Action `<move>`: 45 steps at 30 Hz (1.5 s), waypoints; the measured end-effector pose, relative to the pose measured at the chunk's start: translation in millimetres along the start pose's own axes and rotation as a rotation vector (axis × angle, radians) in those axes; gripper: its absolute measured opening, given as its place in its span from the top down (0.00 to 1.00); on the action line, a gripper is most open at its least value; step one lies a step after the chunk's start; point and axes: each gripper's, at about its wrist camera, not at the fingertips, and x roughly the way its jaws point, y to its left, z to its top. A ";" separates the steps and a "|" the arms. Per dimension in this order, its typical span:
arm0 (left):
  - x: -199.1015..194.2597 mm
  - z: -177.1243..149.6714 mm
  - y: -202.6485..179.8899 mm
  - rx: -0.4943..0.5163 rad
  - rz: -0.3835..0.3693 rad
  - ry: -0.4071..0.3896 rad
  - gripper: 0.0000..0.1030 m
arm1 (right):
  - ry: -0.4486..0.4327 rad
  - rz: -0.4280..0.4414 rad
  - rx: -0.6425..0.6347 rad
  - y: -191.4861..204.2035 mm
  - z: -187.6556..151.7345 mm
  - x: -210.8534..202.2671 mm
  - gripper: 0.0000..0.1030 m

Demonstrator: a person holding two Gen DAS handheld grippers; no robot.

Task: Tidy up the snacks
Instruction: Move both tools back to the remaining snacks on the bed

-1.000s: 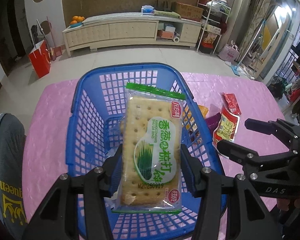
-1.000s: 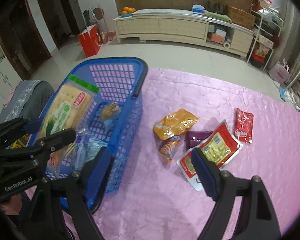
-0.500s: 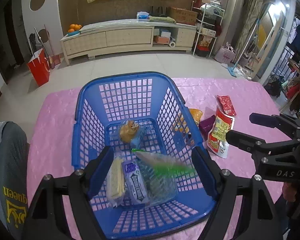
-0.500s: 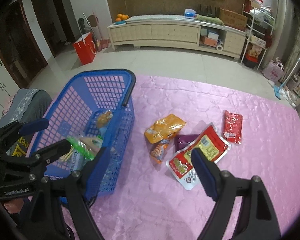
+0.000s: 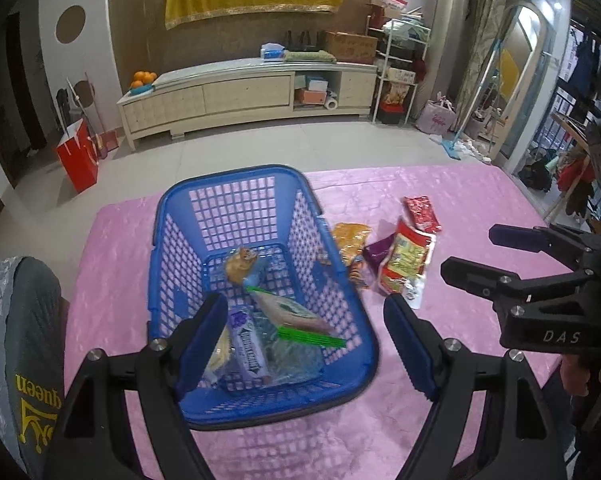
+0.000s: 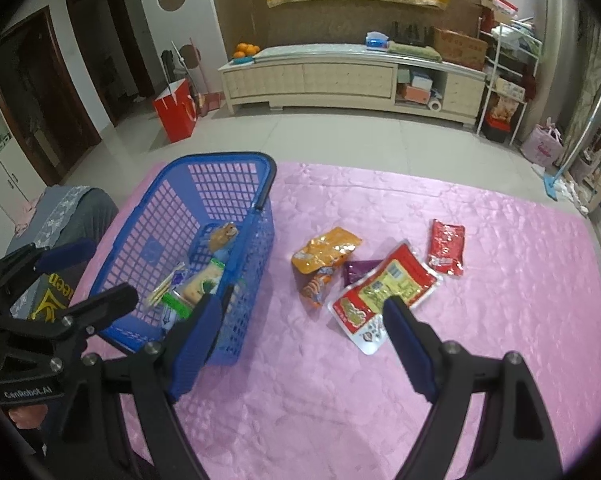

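A blue plastic basket (image 5: 236,172) (image 6: 228,158) stands on the left of the pink-covered table (image 6: 380,380). In it lies a green-edged cracker packet (image 5: 296,314) (image 6: 200,284), tilted on several other small wrapped snacks. My left gripper (image 5: 304,308) (image 6: 104,270) hangs open above the basket's near end, nothing between its fingers. Right of the basket lie an orange packet (image 6: 326,250), a purple packet (image 6: 358,270), a large red-and-yellow packet (image 6: 384,292) and a small red packet (image 6: 446,246). My right gripper (image 6: 302,304) (image 5: 472,254) stands open and empty above the cloth, just before these packets.
A grey cushioned chair (image 5: 16,340) presses against the table's left edge. Beyond the table is tiled floor, a red paper bag (image 6: 174,110) and a long low cabinet (image 6: 340,76). Bare pink cloth stretches along the near and right side of the table.
The left gripper let go of the cracker packet, which dropped into the basket. Both grippers have since pulled up and back from the table; the right stayed open.
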 end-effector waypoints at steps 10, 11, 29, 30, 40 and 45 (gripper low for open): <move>10.2 2.6 -55.4 0.063 -0.032 0.015 0.24 | -0.002 -0.033 0.050 -45.9 -22.4 -21.1 0.16; 13.7 3.9 -62.7 0.073 -0.037 0.020 0.24 | 0.001 -0.035 0.057 -51.5 -24.2 -21.5 0.16; 87.2 10.6 -150.3 0.197 -0.125 0.112 0.24 | 0.060 -0.055 0.199 -159.7 -60.2 -5.8 0.16; 94.1 10.7 -152.3 0.197 -0.120 0.120 0.24 | 0.065 -0.057 0.204 -164.8 -61.1 -2.9 0.16; 148.1 13.4 -167.2 0.208 -0.095 0.192 0.24 | 0.109 -0.028 0.245 -204.4 -67.3 33.0 0.16; 174.0 18.5 -171.4 0.236 -0.104 0.225 0.24 | 0.118 -0.019 0.220 -207.1 -64.2 52.1 0.16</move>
